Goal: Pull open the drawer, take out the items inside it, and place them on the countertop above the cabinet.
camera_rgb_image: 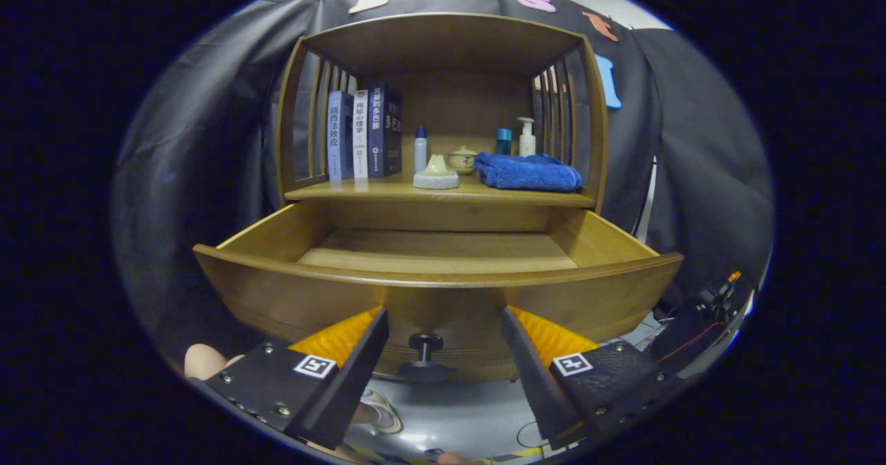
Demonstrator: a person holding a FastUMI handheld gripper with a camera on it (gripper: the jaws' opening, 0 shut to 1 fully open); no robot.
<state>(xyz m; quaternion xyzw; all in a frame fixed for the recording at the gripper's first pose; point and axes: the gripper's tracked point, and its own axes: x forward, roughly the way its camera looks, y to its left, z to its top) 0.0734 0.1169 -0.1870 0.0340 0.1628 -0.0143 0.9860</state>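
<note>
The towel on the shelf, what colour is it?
Blue towel, clearest in the gripper view.

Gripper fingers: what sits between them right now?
In the gripper view, the open gripper frames the drawer's dark knob, untouched, on the pulled-out drawer front.

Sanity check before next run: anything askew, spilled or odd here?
Nothing spilled or damaged. The wooden drawer is pulled out, and the visible part of its floor looks bare. Books, bottles and folded blue towel sit tidy on the countertop. The claw is open, its fingers flanking the dark round knob.
</note>
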